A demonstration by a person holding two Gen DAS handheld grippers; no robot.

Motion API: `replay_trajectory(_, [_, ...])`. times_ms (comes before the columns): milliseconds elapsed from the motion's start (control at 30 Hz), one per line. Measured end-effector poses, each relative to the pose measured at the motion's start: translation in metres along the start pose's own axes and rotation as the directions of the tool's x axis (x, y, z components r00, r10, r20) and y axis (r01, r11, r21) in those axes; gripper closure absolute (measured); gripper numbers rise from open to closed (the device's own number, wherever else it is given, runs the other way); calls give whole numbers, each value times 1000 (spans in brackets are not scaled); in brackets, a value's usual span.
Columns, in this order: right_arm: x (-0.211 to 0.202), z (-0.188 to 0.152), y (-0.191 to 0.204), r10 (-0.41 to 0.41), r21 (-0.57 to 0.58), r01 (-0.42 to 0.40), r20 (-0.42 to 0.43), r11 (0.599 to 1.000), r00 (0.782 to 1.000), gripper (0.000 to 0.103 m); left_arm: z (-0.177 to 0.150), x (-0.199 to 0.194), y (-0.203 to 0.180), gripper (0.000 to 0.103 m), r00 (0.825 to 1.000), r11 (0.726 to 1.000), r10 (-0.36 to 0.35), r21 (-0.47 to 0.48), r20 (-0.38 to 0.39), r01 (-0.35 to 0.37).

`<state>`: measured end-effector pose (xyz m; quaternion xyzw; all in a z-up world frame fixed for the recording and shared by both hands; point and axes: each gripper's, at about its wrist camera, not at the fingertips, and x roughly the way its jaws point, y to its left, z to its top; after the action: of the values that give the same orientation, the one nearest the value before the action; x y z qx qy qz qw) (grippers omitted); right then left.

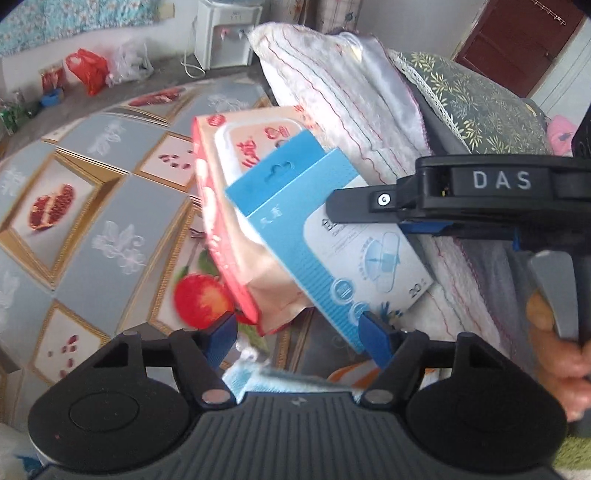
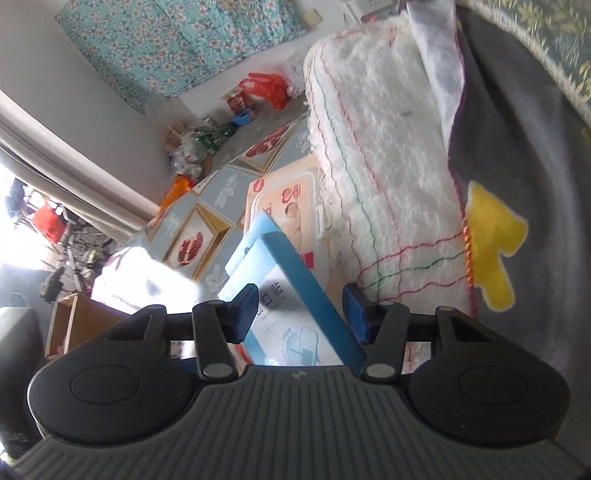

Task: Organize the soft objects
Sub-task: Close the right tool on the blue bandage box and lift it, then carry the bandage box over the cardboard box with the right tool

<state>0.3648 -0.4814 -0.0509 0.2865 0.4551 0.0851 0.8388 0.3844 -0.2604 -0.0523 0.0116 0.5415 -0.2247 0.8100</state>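
Blue and white cardboard makes up the flat box of adhesive patches (image 1: pixel 334 236), which lies tilted across a pink pack of baby wipes (image 1: pixel 236 206), overlapping its right half. Both rest on a counter covered with an oilcloth (image 1: pixel 110 206) printed with grey panels, pomegranates and an apple. In the right wrist view the box (image 2: pixel 291 295) runs lengthwise between the two blue pads of the right tongs (image 2: pixel 301 312); the pads stand apart on either side of it, and whether either one touches the cardboard cannot be told. The left tongs (image 1: pixel 299 332) are spread wide, one blue fingertip (image 1: pixel 221 334) below the crimped end of the wipes pack and the other at the lower corner of the box, gripping neither. In the left wrist view the right tongs (image 1: pixel 424 218) reach in from the right over the box, with the person's right hand (image 1: pixel 554 347) on the silver trigger. Just beside the box and wipes sits a white fluffy towel (image 2: pixel 373 155) with red and green stitched lines, piled against a grey cloth with a yellow patch (image 2: pixel 491 243). Farther back stand a white water dispenser (image 1: pixel 225 33), a red plastic bag (image 1: pixel 86 68) and a dark red door (image 1: pixel 517 40).
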Motion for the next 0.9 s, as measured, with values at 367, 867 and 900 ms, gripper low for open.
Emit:
replay_trajectory(367, [2, -5, -8, 79, 24, -79, -1, 997, 997, 61, 3, -1, -4, 30, 999, 998, -34, -48, 29, 35])
replay_trajectory(867, [-62, -27, 50, 130, -33, -127, 84, 991, 988, 63, -19, -90, -14, 38, 976, 998, -38, -43, 214, 48])
replay_trajectory(900, [-68, -29, 60, 137, -46, -133, 91, 990, 986, 63, -23, -101, -13, 38, 973, 998, -35, -48, 229, 47])
